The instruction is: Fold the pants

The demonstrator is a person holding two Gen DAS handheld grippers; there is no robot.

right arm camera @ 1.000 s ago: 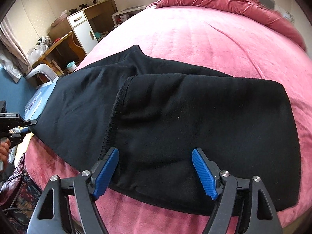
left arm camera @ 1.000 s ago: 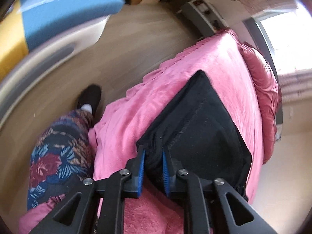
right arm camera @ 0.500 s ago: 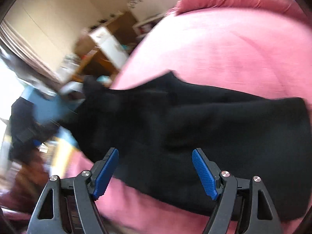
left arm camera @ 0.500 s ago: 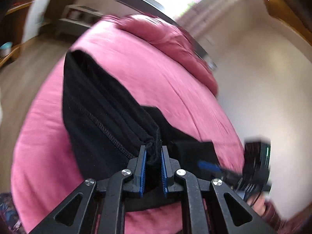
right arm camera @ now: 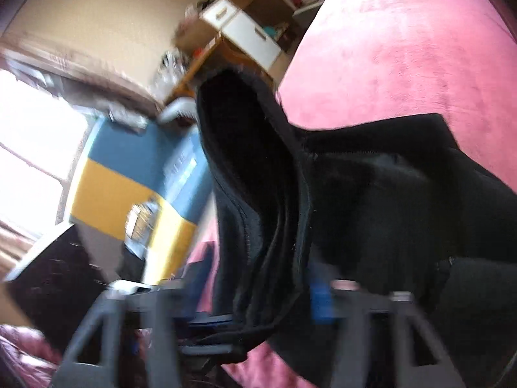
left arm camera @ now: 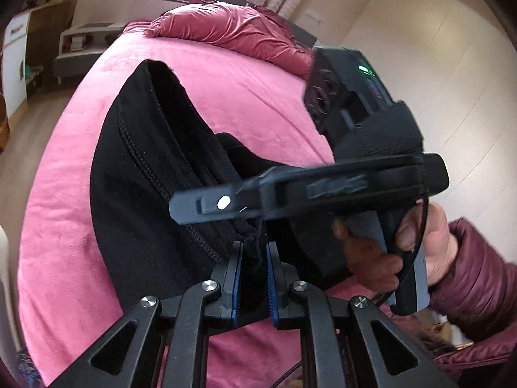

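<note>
Both tools grip the black pants (left arm camera: 142,213) at the near end, left tool (left arm camera: 253,278) clamped, right tool (right arm camera: 258,297) just squeezed shut on them, and the pants stretch away across the pink bed (left arm camera: 232,87).

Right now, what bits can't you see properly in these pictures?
- Right wrist view: right gripper is smeared by motion blur, so its jaws' hold on the black pants is unclear.
- Left wrist view: the right gripper's tips hide behind its own side.
- Desk clutter: too blurred to name.
</note>
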